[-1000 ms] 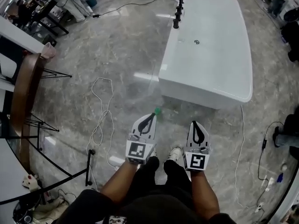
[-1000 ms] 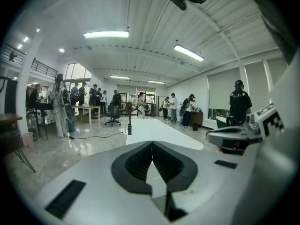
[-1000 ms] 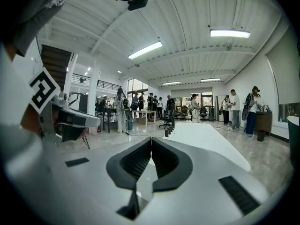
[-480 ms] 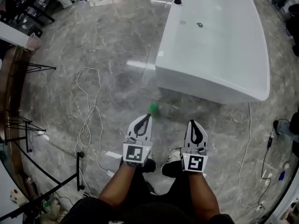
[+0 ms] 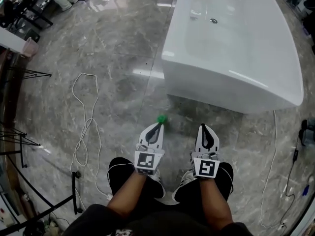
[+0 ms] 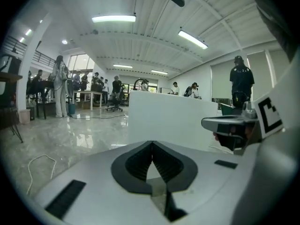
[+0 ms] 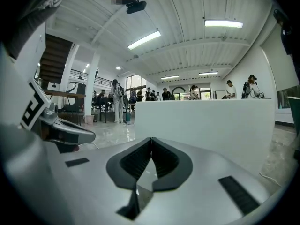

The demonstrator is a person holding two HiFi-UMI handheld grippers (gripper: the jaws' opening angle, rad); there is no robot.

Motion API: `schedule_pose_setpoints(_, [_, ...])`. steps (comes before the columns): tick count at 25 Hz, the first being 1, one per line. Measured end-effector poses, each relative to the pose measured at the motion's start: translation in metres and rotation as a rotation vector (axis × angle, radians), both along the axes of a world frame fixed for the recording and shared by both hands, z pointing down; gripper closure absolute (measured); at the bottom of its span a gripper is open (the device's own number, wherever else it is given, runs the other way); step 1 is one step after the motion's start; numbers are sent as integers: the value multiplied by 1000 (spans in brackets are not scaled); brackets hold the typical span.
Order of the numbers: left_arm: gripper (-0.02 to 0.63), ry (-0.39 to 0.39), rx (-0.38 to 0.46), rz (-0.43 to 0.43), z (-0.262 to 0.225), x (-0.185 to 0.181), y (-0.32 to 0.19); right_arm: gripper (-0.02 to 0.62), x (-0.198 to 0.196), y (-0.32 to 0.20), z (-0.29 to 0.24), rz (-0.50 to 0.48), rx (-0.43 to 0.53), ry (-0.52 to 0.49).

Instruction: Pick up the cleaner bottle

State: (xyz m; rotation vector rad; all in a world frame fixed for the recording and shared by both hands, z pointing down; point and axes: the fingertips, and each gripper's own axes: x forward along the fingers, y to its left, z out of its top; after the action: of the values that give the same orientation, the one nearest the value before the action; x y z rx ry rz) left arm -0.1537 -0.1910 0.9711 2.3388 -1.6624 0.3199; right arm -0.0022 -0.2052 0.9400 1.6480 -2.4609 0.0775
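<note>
A small green cap [image 5: 161, 118] shows on the grey marble floor in front of the white bathtub [image 5: 206, 90]; the cleaner bottle's body below it is too faint to make out. My left gripper [image 5: 157, 126] is shut and empty, its tip just short of the green cap. My right gripper [image 5: 203, 127] is shut and empty too, level with the left and to its right. In the left gripper view the jaws [image 6: 152, 144] meet, facing the tub's white wall [image 6: 168, 118]. The right gripper view shows its jaws [image 7: 151, 139] closed before the same wall [image 7: 206, 121].
A white cable [image 5: 82, 132] loops over the floor at left, beside black stand legs [image 5: 22, 141]. Another thin cable [image 5: 269, 161] runs along the floor at right. The person's bent knees are under the grippers. Several people stand far off in both gripper views.
Both grippers have sunk toward the floor, still shut. The head view has dropped with them, the person's knees have bent, and the bathtub and green cap look closer.
</note>
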Motion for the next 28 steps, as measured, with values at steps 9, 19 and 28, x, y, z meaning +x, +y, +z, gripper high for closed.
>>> schedule_pose_setpoints(9, [600, 8, 42, 10, 92, 0, 1, 578, -11, -13, 95, -26, 43, -18])
schedule_pose_setpoints(19, [457, -53, 17, 22, 154, -17, 7, 578, -14, -4, 115, -60, 23, -17])
schedule_pose_setpoints(28, [311, -223, -185, 147, 258, -28, -5, 578, -23, -2, 117, -85, 30, -71])
